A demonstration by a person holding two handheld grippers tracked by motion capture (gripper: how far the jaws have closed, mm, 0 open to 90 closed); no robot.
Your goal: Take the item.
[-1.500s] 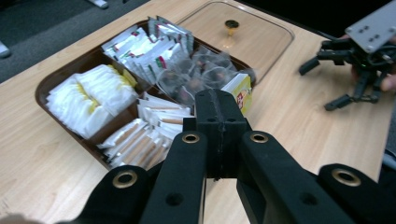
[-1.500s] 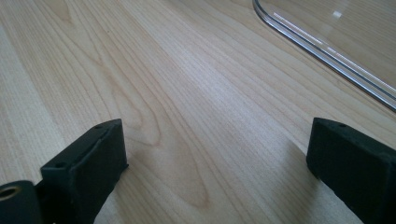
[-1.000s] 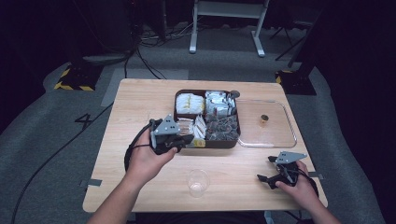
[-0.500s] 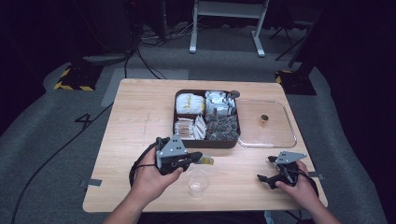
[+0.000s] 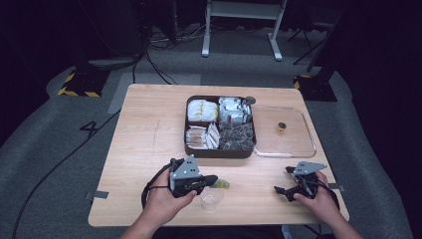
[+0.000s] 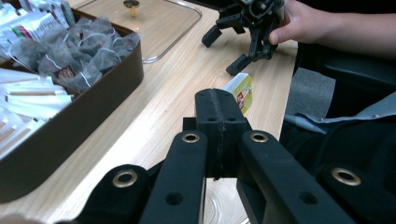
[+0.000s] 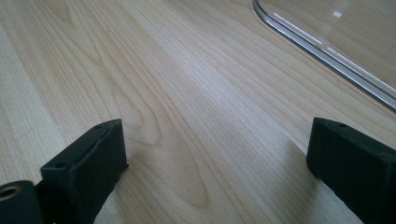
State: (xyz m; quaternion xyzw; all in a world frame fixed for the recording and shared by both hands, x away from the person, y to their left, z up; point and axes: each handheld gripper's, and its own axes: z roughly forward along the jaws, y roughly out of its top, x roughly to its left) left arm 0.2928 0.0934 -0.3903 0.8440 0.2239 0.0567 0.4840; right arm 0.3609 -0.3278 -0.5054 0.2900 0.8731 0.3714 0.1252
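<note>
My left gripper (image 5: pixel 213 179) is shut on a small yellow packet (image 5: pixel 223 184), which sticks out past the jaw tips just above a clear plastic cup (image 5: pixel 211 201) near the table's front edge. In the left gripper view the packet (image 6: pixel 239 89) shows beyond the closed jaws of the left gripper (image 6: pixel 219 100), and the cup's rim (image 6: pixel 219 205) lies below them. My right gripper (image 5: pixel 283 180) rests open on the wood at the front right, nothing between its jaws. In its own view, the right gripper (image 7: pixel 215 163) has bare table between the jaws.
A brown compartment box (image 5: pixel 219 153) of tea bags, sachets and sticks sits mid-table. Its clear lid (image 5: pixel 291 147), with a small brass knob (image 5: pixel 281 128), lies flat to the right. The lid's edge (image 7: pixel 327 51) runs just ahead of the right gripper.
My left gripper has drawn back from the box toward the front edge, carrying the yellow packet to just above the cup. The right gripper has stayed put.
</note>
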